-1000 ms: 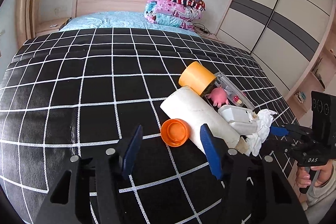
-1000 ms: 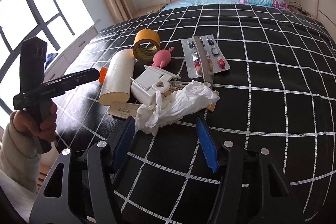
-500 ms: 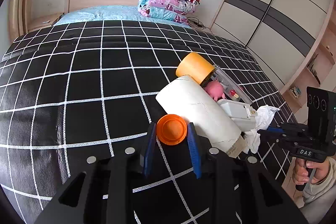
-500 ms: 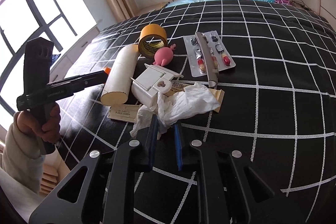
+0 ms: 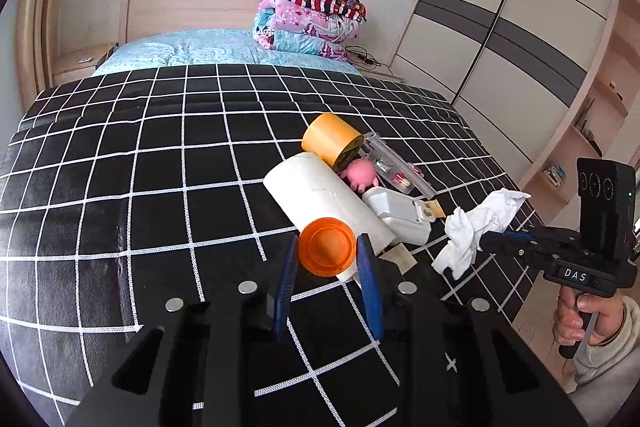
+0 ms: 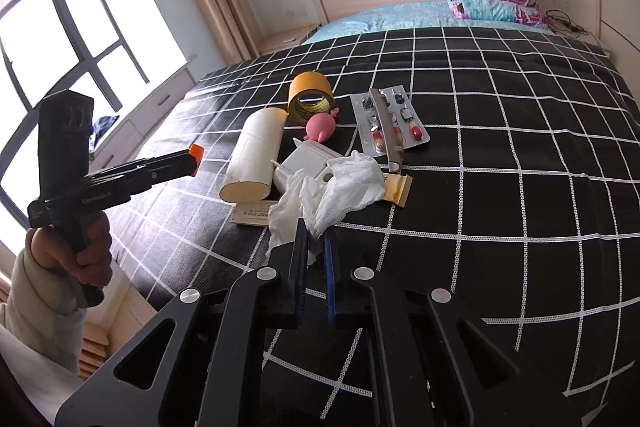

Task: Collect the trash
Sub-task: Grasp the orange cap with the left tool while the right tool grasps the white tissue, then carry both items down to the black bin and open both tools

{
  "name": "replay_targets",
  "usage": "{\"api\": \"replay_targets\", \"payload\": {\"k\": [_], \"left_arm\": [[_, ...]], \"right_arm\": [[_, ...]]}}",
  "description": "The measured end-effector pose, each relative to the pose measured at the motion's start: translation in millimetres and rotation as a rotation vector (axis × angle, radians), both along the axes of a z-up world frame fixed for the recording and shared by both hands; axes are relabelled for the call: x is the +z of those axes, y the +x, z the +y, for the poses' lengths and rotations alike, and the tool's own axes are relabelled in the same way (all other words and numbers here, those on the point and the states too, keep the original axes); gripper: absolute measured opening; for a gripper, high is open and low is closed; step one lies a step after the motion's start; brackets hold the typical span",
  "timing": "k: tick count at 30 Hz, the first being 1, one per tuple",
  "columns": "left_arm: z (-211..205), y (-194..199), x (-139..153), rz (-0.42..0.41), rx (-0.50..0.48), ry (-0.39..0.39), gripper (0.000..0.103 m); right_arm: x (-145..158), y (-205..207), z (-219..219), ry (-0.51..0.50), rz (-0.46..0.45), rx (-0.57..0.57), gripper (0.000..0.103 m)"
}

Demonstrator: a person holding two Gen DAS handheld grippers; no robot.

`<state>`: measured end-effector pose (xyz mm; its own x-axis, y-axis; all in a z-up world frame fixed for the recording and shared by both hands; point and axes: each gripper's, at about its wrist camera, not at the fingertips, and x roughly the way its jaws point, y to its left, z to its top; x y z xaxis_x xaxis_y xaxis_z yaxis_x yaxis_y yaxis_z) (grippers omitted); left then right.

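The round orange plastic cap [image 5: 327, 251] is clamped between the blue pads of the left tongs [image 5: 327, 269], whose jaws have just been closing onto it; it is held just above the near end of the white paper roll [image 5: 320, 197]. The crumpled white tissue [image 6: 336, 189] is pinched by its near corner in the almost fully closed right tongs [image 6: 316, 247], just right of that roll's near end, clear of the black checked bedspread [image 6: 500, 187]. Beyond the roll lie the yellow tape ring [image 6: 310, 99], pink toy [image 6: 320, 127] and pill blister [image 6: 390, 121]. No bin is visible, so the carry direction cannot be told.
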<state>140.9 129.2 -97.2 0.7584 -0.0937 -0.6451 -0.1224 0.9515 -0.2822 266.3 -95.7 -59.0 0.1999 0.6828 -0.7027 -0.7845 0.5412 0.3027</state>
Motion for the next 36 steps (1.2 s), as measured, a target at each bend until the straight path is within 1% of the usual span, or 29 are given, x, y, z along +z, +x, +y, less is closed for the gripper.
{"api": "replay_targets", "payload": {"k": [9, 15, 23, 27, 31, 36], "left_arm": [[-31.8, -26.0, 18.6, -0.035, -0.021, 0.019, 0.029], [-55.1, -43.7, 27.2, -0.044, -0.046, 0.036, 0.029], [-84.2, -68.8, 27.4, -0.045, -0.074, 0.038, 0.029], [-98.3, -81.9, 18.3, -0.031, -0.098, 0.023, 0.029], [-111.8, -92.1, 6.3, -0.002, -0.127, 0.022, 0.029], [-128.4, -99.2, -20.3, 0.05, -0.206, 0.008, 0.029]], "right_arm": [[18.3, -17.0, -17.8, 0.035, -0.035, -0.001, 0.008], [25.3, -30.0, -31.5, 0.053, -0.047, 0.003, 0.008], [25.9, -55.1, -47.4, 0.041, -0.058, 0.032, 0.008], [17.5, -70.8, -54.7, 0.014, -0.047, 0.058, 0.008], [0.5, -89.5, -60.6, -0.039, -0.029, 0.101, 0.008], [-32.9, -101.5, -68.7, -0.097, 0.051, 0.121, 0.008]]}}
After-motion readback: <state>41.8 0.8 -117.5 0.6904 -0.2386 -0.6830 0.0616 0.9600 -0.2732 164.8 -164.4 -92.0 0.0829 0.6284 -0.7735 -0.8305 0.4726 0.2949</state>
